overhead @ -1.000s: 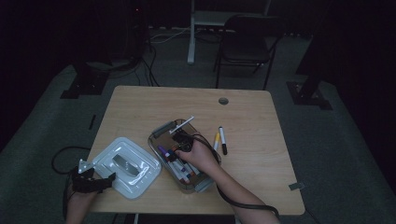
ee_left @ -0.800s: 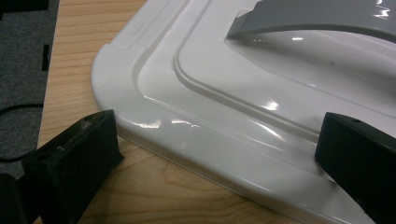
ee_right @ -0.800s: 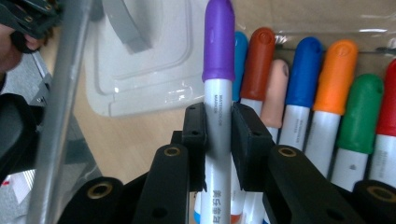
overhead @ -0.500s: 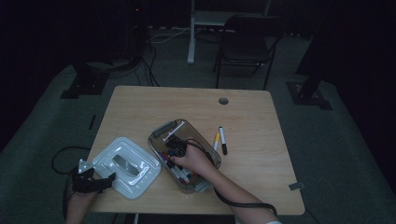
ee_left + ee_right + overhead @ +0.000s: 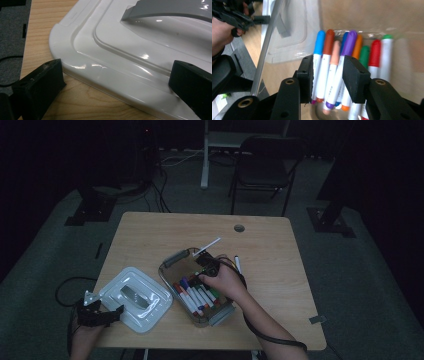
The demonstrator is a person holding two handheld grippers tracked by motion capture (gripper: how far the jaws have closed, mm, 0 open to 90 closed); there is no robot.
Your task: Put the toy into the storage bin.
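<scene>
You have a black chair [image 5: 264, 167] standing beyond the wooden table [image 5: 150, 237], and one loose marker [image 5: 237, 264] lying beside the bin.

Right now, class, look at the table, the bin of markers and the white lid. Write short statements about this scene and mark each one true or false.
1. The white lid sits on the bin. False: it lies on the table beside it.
2. Markers lie in the bin. True.
3. The right gripper clamps a marker. False: its jaws have just been opening above them.
4. One marker lies on the table outside the bin. True.
5. The left gripper is by the lid's edge. True.
</scene>
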